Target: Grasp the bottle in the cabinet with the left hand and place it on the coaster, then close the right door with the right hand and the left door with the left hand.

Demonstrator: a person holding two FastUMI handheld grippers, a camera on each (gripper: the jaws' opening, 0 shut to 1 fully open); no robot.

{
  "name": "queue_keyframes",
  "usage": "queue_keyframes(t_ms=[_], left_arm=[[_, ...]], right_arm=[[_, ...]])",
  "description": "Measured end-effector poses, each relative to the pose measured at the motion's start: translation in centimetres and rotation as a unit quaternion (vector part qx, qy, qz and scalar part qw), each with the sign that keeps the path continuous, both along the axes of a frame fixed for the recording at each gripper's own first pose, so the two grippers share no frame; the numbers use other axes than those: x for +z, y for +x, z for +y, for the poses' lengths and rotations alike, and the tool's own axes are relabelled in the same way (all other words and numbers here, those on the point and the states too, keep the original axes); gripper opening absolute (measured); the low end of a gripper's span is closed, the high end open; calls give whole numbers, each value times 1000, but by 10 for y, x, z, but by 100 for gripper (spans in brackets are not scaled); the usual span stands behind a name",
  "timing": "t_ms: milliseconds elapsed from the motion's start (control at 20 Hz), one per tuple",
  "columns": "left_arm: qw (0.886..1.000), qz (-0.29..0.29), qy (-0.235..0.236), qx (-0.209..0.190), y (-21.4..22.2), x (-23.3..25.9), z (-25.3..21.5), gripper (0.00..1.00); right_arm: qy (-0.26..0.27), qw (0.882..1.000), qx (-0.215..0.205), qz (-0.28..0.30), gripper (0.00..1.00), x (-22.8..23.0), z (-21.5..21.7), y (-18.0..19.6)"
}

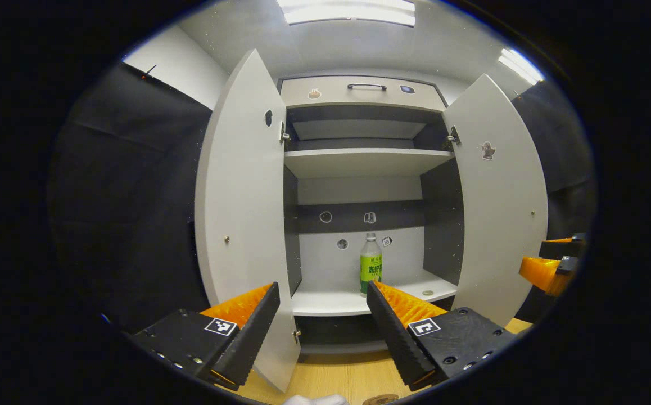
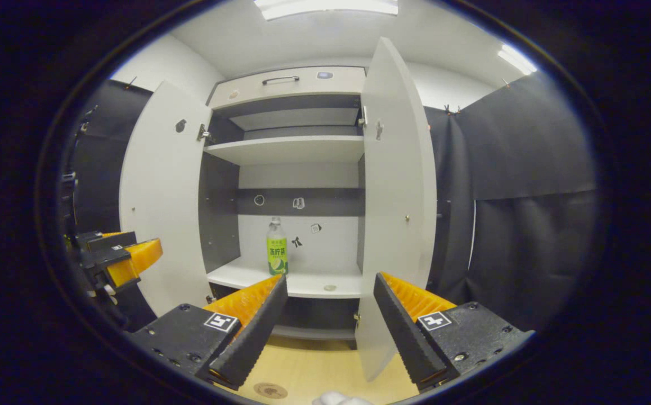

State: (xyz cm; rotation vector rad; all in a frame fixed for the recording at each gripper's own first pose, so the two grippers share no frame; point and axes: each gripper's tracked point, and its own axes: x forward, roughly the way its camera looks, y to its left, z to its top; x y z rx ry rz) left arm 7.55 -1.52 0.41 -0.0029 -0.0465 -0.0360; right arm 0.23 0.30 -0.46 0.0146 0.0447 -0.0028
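Clear plastic bottle with green label (image 1: 370,263) stands upright on the lower white shelf (image 1: 325,301) of the open grey-white cabinet, both doors swung wide; left gripper (image 1: 322,315) sits well short of it, jaws spread wide and empty. Right gripper (image 2: 328,315) likewise wide and empty, facing the right door (image 2: 396,197). Best approach, I judge: go straight between the doors, centre the jaws on the labelled body, then carry it to the round brown coaster (image 2: 270,390) on the wooden counter (image 2: 320,365).

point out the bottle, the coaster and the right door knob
bottle (image 1: 370,269), left gripper view, on its label
coaster (image 2: 270,390), right gripper view, on its top face
right door knob (image 2: 407,217), right gripper view, on the knob
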Motion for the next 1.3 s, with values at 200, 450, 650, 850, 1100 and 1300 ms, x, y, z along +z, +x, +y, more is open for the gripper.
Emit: queue_keyframes(t_ms=[200, 450, 650, 850, 1100, 1300], left_arm=[[999, -20, -13, -27, 57, 11, -27, 94], [997, -51, -28, -42, 144, 26, -63, 95], [998, -50, -28, -41, 214, 14, -92, 95], [999, -22, -21, -35, 281, -18, -108, 95], [999, 13, -15, -26, 327, -59, -116, 95], [999, 29, -12, -22, 339, -72, -118, 95]], right_arm=[[-4, 1000, -6, 8, 99, -3, 2, 2], [-5, 1000, -16, 17, 99, -3, -1, 2], [-15, 999, -36, 27, 100, -1, -4, 2], [-27, 998, -54, 35, 100, -4, -9, 3], [-38, 996, -67, 50, 100, -10, -13, 5], [-37, 995, -70, 58, 100, -12, -14, 5]])
